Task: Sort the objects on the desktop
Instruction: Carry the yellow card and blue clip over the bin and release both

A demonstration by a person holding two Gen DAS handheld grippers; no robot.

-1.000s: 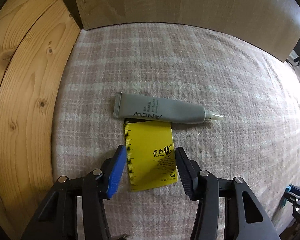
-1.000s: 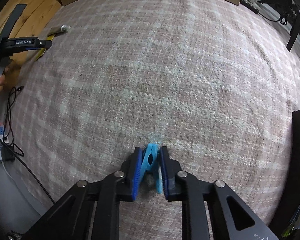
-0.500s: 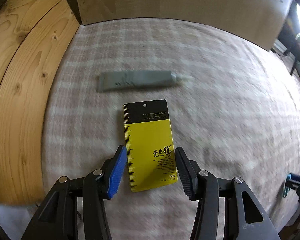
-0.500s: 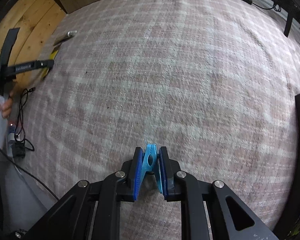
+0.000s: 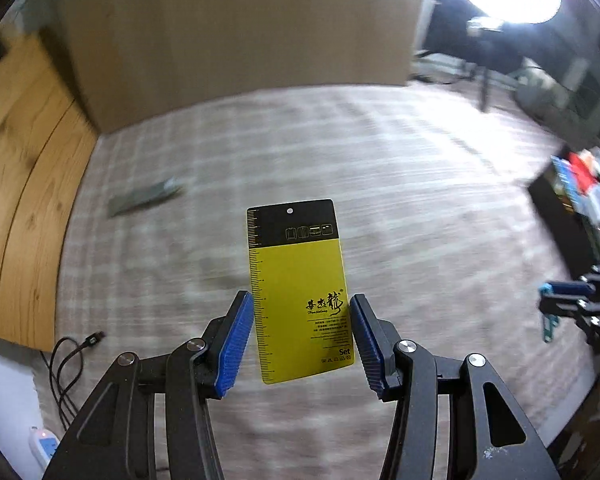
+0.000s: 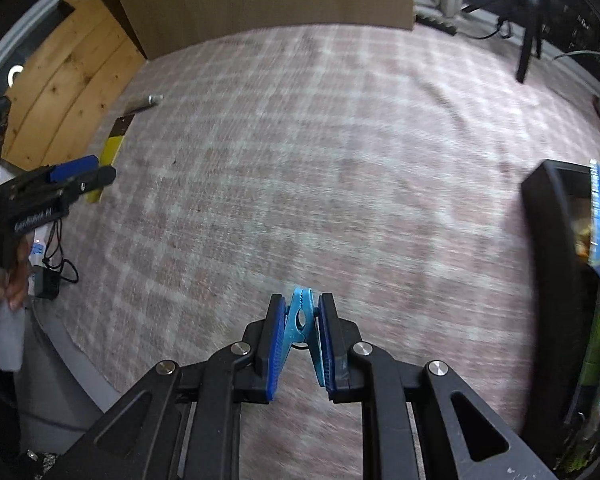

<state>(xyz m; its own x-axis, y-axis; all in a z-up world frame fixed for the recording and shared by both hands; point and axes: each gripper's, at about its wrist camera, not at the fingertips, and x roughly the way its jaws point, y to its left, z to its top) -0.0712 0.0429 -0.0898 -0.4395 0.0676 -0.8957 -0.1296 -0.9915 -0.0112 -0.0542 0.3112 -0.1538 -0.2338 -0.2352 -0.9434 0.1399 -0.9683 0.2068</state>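
We've got the yellow card [image 5: 300, 292] pinched by its long edges in the left hand-held gripper [image 5: 302, 334], lifted over the counter [image 5: 420, 208]; the right hand-held gripper [image 6: 300, 338] clamps the blue clip [image 6: 302, 320]. Carry both level to the black bin [image 6: 548, 264] at the right edge; the edge grip may slip.

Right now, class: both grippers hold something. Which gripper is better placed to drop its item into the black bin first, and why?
Right. The right gripper holds the blue clothespin with the black bin close by; the left gripper, carrying the yellow card, is far across the cloth.
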